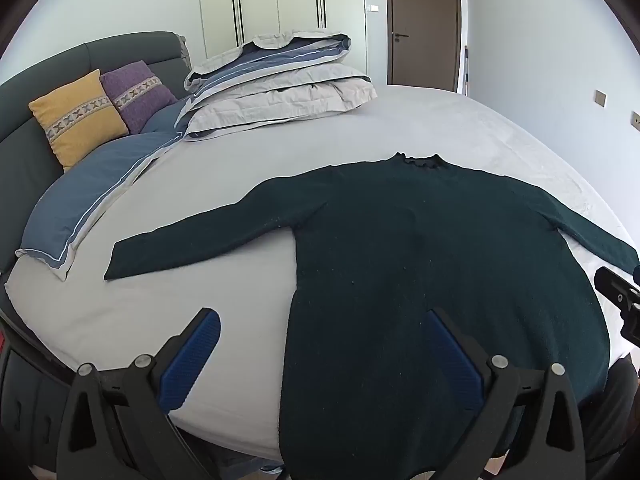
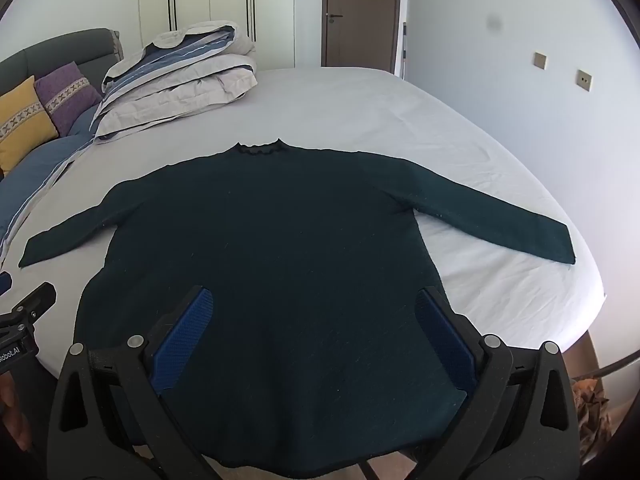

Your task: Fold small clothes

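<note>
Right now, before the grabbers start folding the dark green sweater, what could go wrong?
1. The sweater hangs its hem over the near edge of the bed, so a tug might slide it off.
2. Both sleeves lie spread wide; the left gripper and right gripper, both open, could fold one crooked.
3. Pinching the thick knit could catch the sheet too.

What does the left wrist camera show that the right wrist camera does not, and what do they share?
Only the left wrist view shows the bed's near left corner. Only the right wrist view shows the sweater's right cuff and brown crumpled stuff on the floor. Both show the dark green sweater spread flat on the bed, the pillows, folded duvet, door, and open grippers.
</note>
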### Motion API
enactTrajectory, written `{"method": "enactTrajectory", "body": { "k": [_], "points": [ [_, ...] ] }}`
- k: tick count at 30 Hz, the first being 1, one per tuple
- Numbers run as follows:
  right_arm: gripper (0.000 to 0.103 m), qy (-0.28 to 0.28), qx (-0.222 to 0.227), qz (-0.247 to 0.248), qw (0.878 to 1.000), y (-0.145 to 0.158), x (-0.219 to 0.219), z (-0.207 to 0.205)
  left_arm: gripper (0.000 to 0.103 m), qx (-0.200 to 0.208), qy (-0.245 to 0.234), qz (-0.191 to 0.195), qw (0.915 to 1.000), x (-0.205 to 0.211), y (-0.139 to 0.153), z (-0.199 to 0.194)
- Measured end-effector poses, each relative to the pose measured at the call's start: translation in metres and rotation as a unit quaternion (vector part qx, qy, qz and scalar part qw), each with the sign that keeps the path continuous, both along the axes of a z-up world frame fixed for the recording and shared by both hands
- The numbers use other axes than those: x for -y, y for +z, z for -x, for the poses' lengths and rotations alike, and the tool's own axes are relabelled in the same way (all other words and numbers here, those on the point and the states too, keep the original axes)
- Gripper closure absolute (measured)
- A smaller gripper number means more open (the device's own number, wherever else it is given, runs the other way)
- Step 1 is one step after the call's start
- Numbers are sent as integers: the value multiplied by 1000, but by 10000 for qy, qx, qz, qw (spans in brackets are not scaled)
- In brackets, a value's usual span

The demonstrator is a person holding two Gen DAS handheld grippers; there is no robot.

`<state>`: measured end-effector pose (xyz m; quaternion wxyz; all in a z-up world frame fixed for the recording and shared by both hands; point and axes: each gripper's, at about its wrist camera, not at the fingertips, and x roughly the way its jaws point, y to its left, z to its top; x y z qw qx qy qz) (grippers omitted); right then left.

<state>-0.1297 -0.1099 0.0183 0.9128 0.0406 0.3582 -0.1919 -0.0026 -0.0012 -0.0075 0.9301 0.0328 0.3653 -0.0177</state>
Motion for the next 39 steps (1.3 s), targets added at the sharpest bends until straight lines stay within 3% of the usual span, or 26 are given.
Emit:
{"method": "enactTrajectory", "body": {
  "k": [20,22,39],
  "points": [
    [0,27,-32,1,10000,-2,-4,-1,0,-18,-42,27,10000,-1,-11,17],
    [0,26,-31,1,10000,-3,-4,-1,0,-62,-10,21,10000,1,-2,-1],
    [0,24,-39,-10,10000,-2,-3,-1,0,-65,-5,19,10000,3,-2,-1]
  ]
}}
